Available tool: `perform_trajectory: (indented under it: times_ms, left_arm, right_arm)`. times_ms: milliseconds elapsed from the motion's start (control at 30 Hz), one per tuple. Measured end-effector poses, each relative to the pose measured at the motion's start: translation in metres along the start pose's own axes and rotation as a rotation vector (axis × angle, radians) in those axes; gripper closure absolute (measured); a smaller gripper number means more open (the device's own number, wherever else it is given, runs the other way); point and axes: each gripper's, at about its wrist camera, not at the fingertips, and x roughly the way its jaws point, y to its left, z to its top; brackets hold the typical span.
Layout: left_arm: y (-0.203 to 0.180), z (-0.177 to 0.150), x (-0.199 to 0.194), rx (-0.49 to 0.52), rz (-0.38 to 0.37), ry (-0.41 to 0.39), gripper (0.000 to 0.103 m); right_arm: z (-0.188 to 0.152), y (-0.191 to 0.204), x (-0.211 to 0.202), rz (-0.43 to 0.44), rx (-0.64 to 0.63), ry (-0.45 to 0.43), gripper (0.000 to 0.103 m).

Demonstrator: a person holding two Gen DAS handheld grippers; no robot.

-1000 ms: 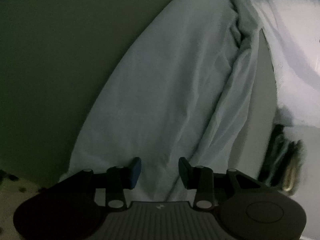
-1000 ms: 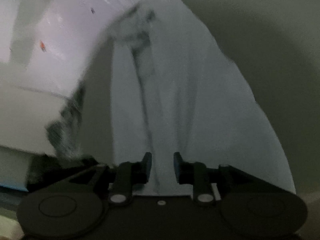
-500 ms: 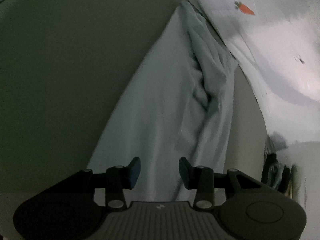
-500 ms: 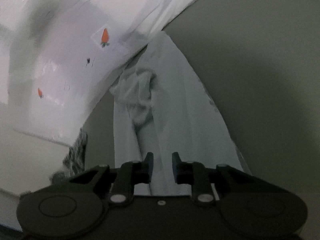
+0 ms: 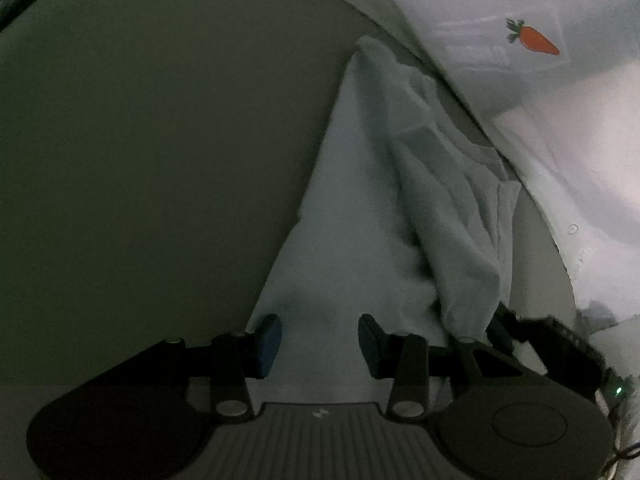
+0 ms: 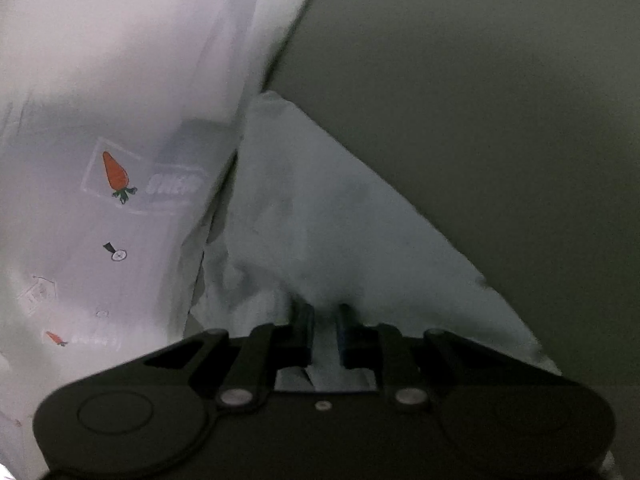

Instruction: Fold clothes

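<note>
A pale blue garment [image 5: 360, 220] lies stretched over a dark olive surface [image 5: 160, 140], with a bunched fold along its right side. My left gripper [image 5: 320, 344] stands open above the garment's near end, and the cloth shows between its blue pads without being pinched. In the right wrist view the same garment [image 6: 320, 200] runs up to my right gripper [image 6: 324, 332]. Its jaws stand close together with a gathered ridge of the fabric caught between them. The garment's far end narrows to a point under a person's shirt.
A person's white shirt with a carrot print [image 5: 532, 40] hangs along the right of the left wrist view, and the same shirt [image 6: 116, 176] fills the left of the right wrist view. A dark object [image 5: 552, 336] sits just right of my left gripper.
Both views have drawn back toward the person, so the carrot-print shirt fills more of them. The garment looks narrower and more bunched. My right jaws have narrowed onto the fabric.
</note>
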Motion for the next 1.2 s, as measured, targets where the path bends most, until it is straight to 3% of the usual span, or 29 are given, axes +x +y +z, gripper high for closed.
perform_trajectory:
  times_ms: [200,667,867,1033,1200]
  left_arm:
    - [-0.009,0.003,0.005,0.04,0.024,-0.006,0.051]
    - [0.003,-0.008,-0.006,0.0,0.024,-0.02,0.051]
    - [0.013,-0.03,-0.029,0.029,0.075,-0.056,0.051]
    - [0.027,-0.056,-0.042,0.021,0.069,-0.044,0.051]
    - [0.032,-0.091,-0.046,0.097,0.127,-0.036,0.051]
  right_arm:
    - [-0.014,0.029,0.0,-0.032,-0.132,-0.001,0.089]
    - [-0.074,0.076,0.029,0.035,-0.385,0.284,0.09]
    - [-0.066,0.076,-0.011,0.038,-0.367,0.176,0.089]
    - [-0.059,0.071,-0.042,-0.024,-0.388,0.074,0.089]
    - [-0.073,0.041,-0.081,-0.087,-0.384,0.033,0.088]
